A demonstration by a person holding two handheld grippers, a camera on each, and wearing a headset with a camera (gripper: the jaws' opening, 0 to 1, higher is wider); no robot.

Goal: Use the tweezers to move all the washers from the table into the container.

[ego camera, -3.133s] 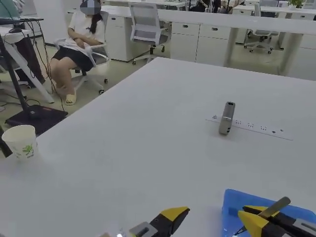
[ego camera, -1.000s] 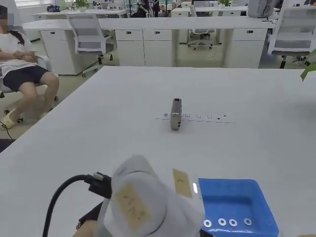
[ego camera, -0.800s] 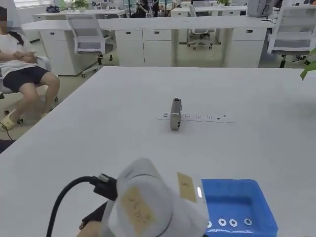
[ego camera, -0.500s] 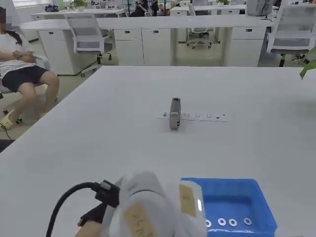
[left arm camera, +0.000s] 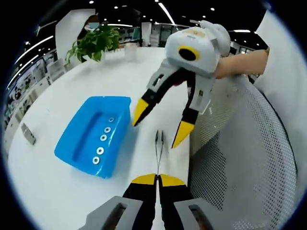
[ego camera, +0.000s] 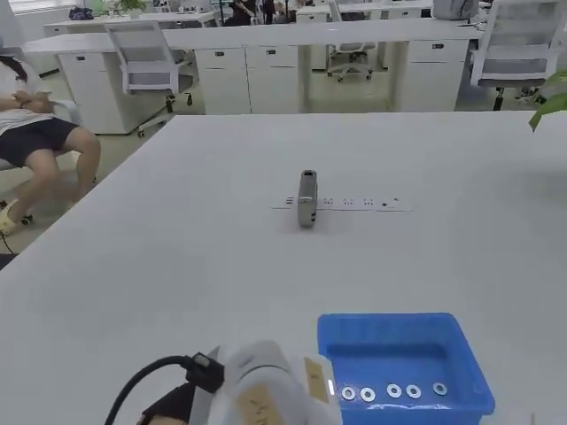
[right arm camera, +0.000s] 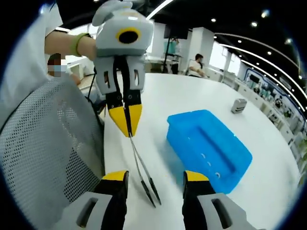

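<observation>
Near container [left arm camera: 72,139] — left claw [left arm camera: 157,178] clamps tweezers [left arm camera: 158,143], right claw [right arm camera: 155,176] wide; both drawn back.

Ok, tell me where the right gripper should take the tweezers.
Probably mid-arm. The left gripper is shut on the tweezers at the joined end, so the free part is the two arms, which point at the open right gripper. Come in from the tip end, one jaw outside each arm, so closing pinches the tips.
</observation>
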